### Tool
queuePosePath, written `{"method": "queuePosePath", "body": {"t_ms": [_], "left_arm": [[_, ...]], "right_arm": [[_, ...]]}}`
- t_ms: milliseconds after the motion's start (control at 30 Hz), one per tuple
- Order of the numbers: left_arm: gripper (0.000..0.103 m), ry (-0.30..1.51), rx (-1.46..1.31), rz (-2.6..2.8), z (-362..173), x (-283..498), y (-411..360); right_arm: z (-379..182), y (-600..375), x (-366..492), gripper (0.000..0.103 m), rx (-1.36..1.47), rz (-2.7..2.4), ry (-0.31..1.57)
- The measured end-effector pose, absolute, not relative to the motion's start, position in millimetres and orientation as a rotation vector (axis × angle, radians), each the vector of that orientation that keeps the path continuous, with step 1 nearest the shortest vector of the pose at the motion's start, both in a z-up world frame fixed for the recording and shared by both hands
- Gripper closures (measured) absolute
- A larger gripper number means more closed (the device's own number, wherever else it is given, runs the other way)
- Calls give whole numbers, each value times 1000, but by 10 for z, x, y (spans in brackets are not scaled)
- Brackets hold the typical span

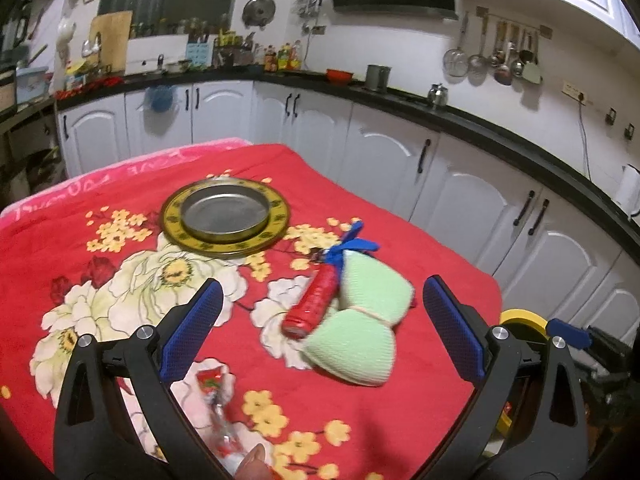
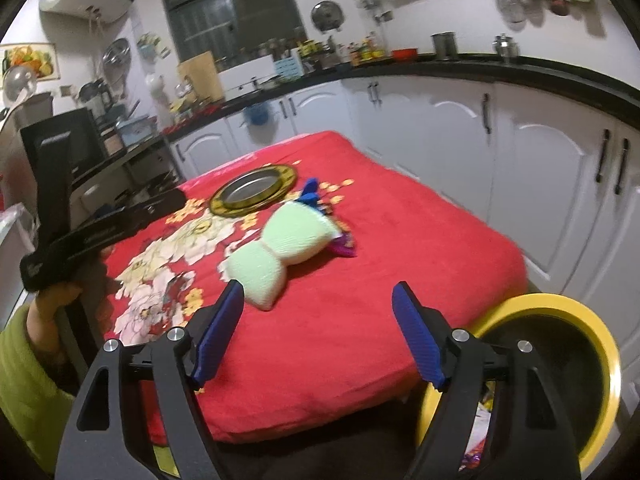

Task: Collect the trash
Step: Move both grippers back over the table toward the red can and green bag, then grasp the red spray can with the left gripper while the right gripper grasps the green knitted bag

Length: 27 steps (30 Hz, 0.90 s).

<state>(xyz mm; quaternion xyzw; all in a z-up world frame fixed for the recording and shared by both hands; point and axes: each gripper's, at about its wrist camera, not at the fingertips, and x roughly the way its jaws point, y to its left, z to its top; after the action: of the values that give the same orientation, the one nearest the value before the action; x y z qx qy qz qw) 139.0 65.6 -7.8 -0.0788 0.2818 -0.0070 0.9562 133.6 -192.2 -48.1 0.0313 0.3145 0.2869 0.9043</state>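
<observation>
Left tool (image 1: 322,320) spread, holding nothing, above the red floral-cloth surface (image 1: 400,240). Red cylindrical wrapper (image 1: 314,302) at 12 o'clock between its fingers; crinkled clear-and-red wrapper (image 1: 214,396) at 7 o'clock. Right tool (image 2: 318,330) spread, nothing held; yellow-rimmed black bin (image 2: 560,308) at 3 o'clock.

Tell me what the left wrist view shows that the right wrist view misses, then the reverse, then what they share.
Only the left wrist view shows the red tube-shaped wrapper beside the green pouch and a crumpled red-and-clear wrapper near the left gripper, whose jaws are apart.

Only the right wrist view shows the inside of the yellow-rimmed bin, a purple wrapper and the right gripper, also open and empty.

Both show the red floral cloth, the green pouch and the round tin tray.
</observation>
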Motion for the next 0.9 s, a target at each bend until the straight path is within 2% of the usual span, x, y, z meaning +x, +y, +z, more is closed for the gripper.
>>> {"method": "queuePosePath", "body": {"t_ms": [167, 400, 800, 900], "left_arm": [[11, 618, -198, -14, -146, 1507, 848], [27, 695, -234, -43, -277, 1709, 1005], [39, 863, -253, -125, -534, 2188, 1019], [46, 896, -275, -152, -593, 2297, 1025]], "right_arm": [[-569, -1614, 1417, 29, 36, 636, 676], [-729, -1266, 1613, 29, 23, 685, 712], [-1030, -1030, 2002, 30, 120, 719, 818], [-1090, -1002, 2070, 35, 154, 747, 843]]}}
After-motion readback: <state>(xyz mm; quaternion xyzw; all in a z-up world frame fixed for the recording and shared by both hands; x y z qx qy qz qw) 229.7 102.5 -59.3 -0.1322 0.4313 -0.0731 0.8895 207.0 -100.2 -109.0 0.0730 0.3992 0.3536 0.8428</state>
